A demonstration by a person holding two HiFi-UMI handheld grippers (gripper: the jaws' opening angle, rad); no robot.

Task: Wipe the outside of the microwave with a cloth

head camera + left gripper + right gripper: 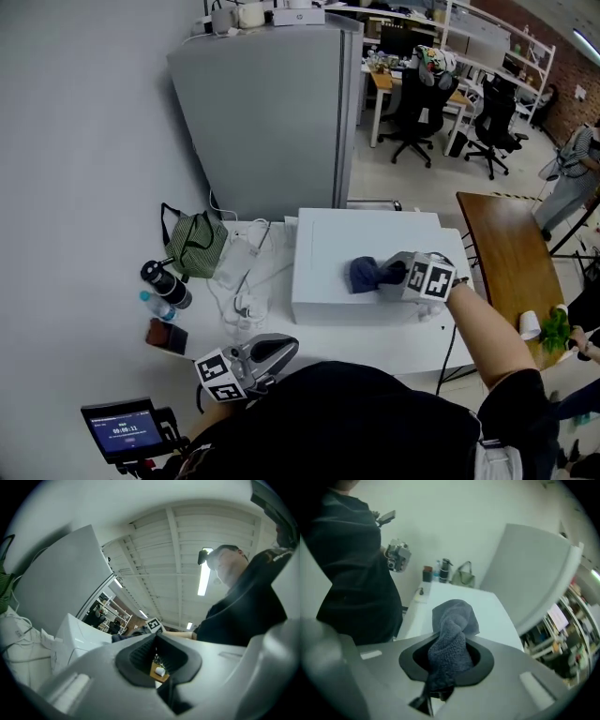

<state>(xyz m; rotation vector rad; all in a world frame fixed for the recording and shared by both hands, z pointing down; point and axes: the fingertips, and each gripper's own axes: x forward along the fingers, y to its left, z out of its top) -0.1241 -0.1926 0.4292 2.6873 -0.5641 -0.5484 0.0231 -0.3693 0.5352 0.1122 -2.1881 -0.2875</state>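
Note:
The white microwave [323, 253] stands on the white table, its flat top facing me. A dark blue cloth [366, 275] lies bunched on the top near the front right, and my right gripper [392, 274] is shut on it. In the right gripper view the cloth [452, 637] fills the jaws and hangs over the microwave's top [492, 613]. My left gripper [278, 351] hovers low by the table's front edge, left of the microwave, shut with nothing in it. In the left gripper view its jaws [157, 660] meet, and the microwave [77, 632] shows at left.
A green bag [195, 244], a dark bottle [165, 284], a water bottle [156, 306] and white cables [246, 281] lie left of the microwave. A grey cabinet [272, 112] stands behind. A brown table [511, 253] is at the right, a small screen [122, 429] at the lower left.

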